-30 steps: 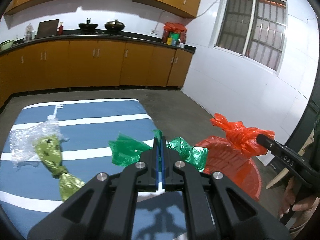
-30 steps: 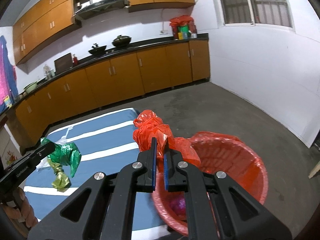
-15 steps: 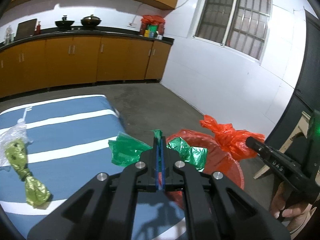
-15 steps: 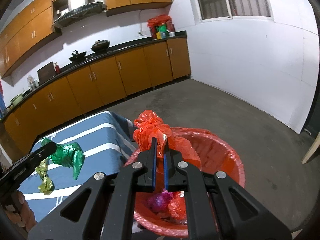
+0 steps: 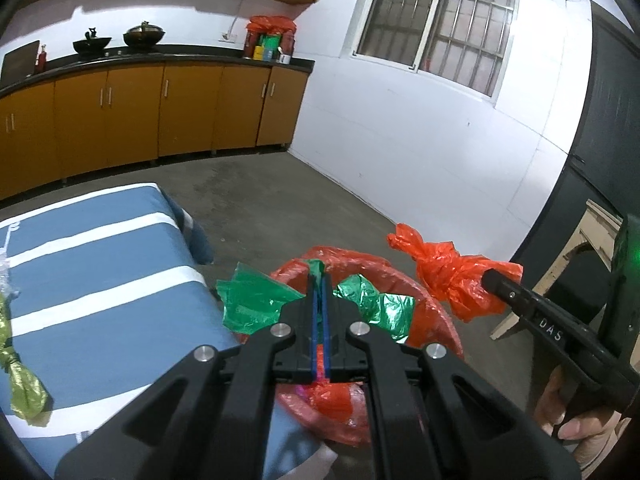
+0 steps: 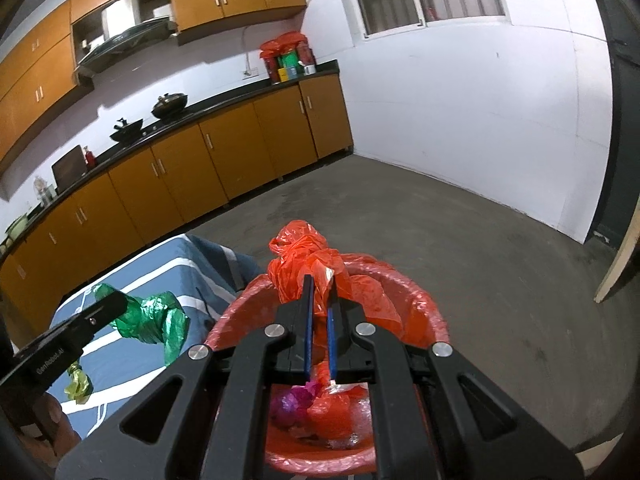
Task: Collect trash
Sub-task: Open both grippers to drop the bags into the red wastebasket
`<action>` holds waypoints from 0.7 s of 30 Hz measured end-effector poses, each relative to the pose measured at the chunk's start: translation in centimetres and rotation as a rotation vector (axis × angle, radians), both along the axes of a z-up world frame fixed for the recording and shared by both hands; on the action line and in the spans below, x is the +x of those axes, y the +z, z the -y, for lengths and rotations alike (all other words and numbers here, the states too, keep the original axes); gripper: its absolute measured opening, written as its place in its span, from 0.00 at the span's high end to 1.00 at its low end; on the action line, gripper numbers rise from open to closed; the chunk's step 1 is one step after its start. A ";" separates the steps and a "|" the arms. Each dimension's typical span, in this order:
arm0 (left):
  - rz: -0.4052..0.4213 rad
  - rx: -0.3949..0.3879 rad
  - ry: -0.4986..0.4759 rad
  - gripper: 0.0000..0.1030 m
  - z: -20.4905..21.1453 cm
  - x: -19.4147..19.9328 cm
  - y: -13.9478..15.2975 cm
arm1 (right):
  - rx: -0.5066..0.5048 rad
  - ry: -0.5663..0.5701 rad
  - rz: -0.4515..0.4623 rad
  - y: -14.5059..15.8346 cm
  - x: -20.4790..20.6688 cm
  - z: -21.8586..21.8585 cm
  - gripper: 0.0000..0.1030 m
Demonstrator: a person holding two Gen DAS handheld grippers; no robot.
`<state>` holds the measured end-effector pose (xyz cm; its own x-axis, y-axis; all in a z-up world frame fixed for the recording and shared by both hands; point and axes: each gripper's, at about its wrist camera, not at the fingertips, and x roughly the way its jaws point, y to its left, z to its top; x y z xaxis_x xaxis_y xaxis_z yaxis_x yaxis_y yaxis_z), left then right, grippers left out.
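Both hands have swung from over the bench to the red bin (image 6: 424, 300): right fingers (image 6: 319, 280) clamping the red bag (image 6: 304, 256) above its mouth, left fingers (image 5: 319, 276) pinching the green bag (image 5: 256, 300) over the near rim.

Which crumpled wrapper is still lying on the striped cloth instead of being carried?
The yellow-green wrapper lies on the blue striped cloth. The green wrapper is pinched in the left hand-held gripper, the red one in the right hand-held gripper.

Orange cabinets (image 5: 132, 116) line white walls (image 5: 420, 136); barred window (image 5: 440, 20); grey concrete floor (image 6: 460, 240).
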<state>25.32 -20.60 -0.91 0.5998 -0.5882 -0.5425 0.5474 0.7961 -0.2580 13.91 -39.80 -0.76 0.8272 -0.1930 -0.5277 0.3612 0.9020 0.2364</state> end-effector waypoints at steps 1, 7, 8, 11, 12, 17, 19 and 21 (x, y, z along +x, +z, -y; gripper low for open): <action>-0.003 0.000 -0.004 0.97 0.3 0.1 0.0 | 0.005 -0.005 0.001 -0.1 -0.1 0.2 0.94; -0.024 -0.003 -0.037 0.97 2.3 0.4 -0.6 | 0.020 -0.020 0.007 -0.2 -0.3 0.9 0.94; -0.027 -0.002 -0.040 0.96 2.5 0.4 -0.8 | 0.025 -0.019 0.011 -0.2 -0.3 1.0 0.94; -0.060 -0.007 -0.045 0.92 3.3 1.1 -1.4 | 0.044 -0.014 0.016 -0.4 -0.1 1.5 0.93; -0.069 -0.006 -0.047 0.86 3.5 1.2 -1.7 | 0.052 -0.011 0.011 -0.5 0.0 1.6 0.89; -0.093 0.020 -0.019 0.76 3.0 1.6 -3.1 | 0.067 -0.033 -0.003 -1.3 -0.5 2.0 0.64; -0.088 0.029 0.009 0.69 2.0 1.6 -3.3 | 0.055 -0.042 -0.018 -1.5 -0.7 2.0 0.62; -0.072 0.036 0.048 0.59 0.9 1.6 -3.3 | 0.043 -0.047 -0.029 -1.6 -0.8 1.9 0.61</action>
